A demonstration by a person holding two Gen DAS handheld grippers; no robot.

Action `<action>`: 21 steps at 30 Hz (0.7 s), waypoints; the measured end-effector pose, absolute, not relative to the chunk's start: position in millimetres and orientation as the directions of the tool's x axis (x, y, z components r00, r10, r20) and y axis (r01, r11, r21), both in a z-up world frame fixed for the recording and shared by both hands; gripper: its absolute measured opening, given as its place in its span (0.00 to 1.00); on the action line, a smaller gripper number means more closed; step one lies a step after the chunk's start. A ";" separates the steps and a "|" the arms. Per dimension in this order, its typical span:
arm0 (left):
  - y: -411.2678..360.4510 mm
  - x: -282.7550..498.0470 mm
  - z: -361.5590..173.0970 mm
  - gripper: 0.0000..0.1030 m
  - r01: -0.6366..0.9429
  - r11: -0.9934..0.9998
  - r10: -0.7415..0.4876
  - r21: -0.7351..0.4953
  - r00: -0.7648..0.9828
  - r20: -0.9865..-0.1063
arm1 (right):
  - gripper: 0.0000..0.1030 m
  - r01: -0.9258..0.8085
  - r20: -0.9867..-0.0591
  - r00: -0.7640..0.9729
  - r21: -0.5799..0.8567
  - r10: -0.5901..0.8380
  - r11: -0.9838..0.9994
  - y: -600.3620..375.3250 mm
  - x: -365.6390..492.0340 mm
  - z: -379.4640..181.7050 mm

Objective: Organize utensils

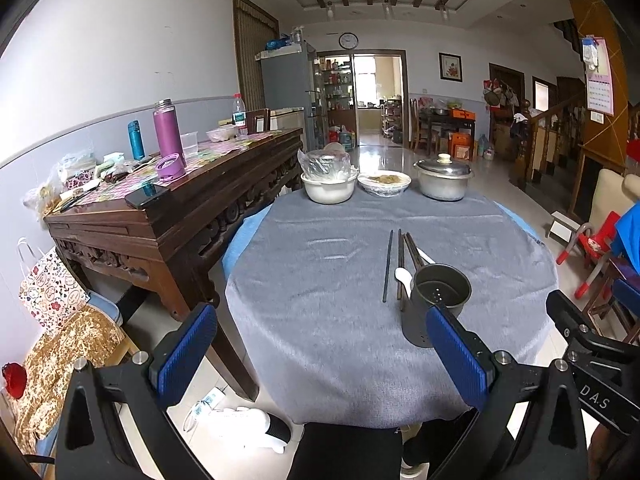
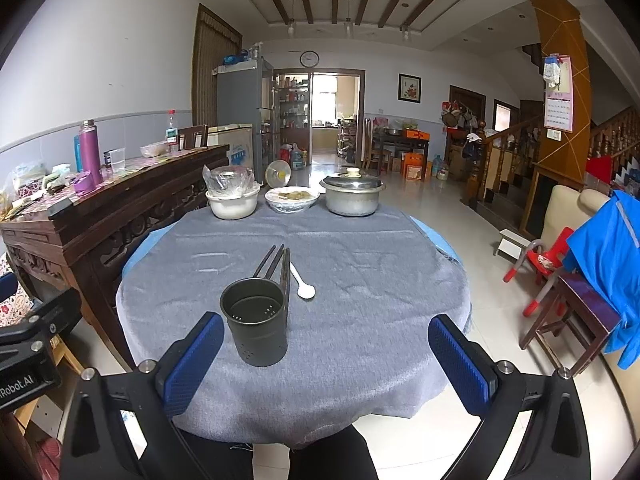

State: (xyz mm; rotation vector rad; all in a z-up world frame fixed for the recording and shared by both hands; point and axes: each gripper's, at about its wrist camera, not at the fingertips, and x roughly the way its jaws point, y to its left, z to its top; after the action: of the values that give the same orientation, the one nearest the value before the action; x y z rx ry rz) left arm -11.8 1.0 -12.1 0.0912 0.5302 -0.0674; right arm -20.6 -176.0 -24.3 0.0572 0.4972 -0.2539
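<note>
A dark perforated utensil holder (image 1: 436, 304) (image 2: 256, 326) stands upright and empty on the round table's grey cloth (image 1: 320, 280) (image 2: 360, 280). Behind it lie several dark chopsticks (image 1: 394, 264) (image 2: 274, 266) and a white spoon (image 1: 404, 278) (image 2: 302, 282), flat on the cloth. My left gripper (image 1: 320, 354) is open and empty at the table's near edge, left of the holder. My right gripper (image 2: 326, 362) is open and empty at the near edge, with the holder just ahead of its left finger (image 2: 196, 360).
At the table's far side stand a white basin with a bagged item (image 1: 329, 184) (image 2: 232, 200), a covered plate of food (image 1: 384, 182) (image 2: 292, 198) and a lidded metal pot (image 1: 443, 180) (image 2: 352, 196). A carved wooden sideboard (image 1: 168, 216) stands left. Chairs (image 2: 560, 280) stand right.
</note>
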 end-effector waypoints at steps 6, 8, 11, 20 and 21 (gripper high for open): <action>0.1 -10.5 -15.0 1.00 0.092 0.993 -0.042 0.071 0.854 -0.519 | 1.00 0.258 -0.488 0.841 -0.016 -0.233 0.966 -176.0 -19.7 -26.9; 0.4 -9.9 -16.1 1.00 0.093 0.993 -0.042 0.070 0.853 -0.521 | 1.00 0.257 -0.493 0.838 -0.021 -0.234 0.966 -175.8 -19.3 -29.5; 1.0 -8.1 -18.7 1.00 0.090 0.994 -0.041 0.068 0.849 -0.527 | 1.00 0.254 -0.505 0.831 -0.026 -0.232 0.967 -174.9 -17.1 -31.9; 1.2 3.1 -27.2 1.00 0.091 0.994 -0.047 0.052 0.830 -0.556 | 1.00 0.245 -0.543 0.807 -0.052 -0.233 0.968 -171.9 -9.1 -42.4; 0.2 3.9 -28.0 1.00 0.092 0.994 -0.047 0.052 0.828 -0.558 | 1.00 0.246 -0.546 0.804 -0.055 -0.235 0.968 -171.8 -7.9 -43.0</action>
State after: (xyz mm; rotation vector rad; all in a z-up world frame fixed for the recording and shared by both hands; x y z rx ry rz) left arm 3.9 0.2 -28.0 0.0779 0.5905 -0.0738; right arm -7.9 -171.8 -43.0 0.0191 0.5822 -0.2573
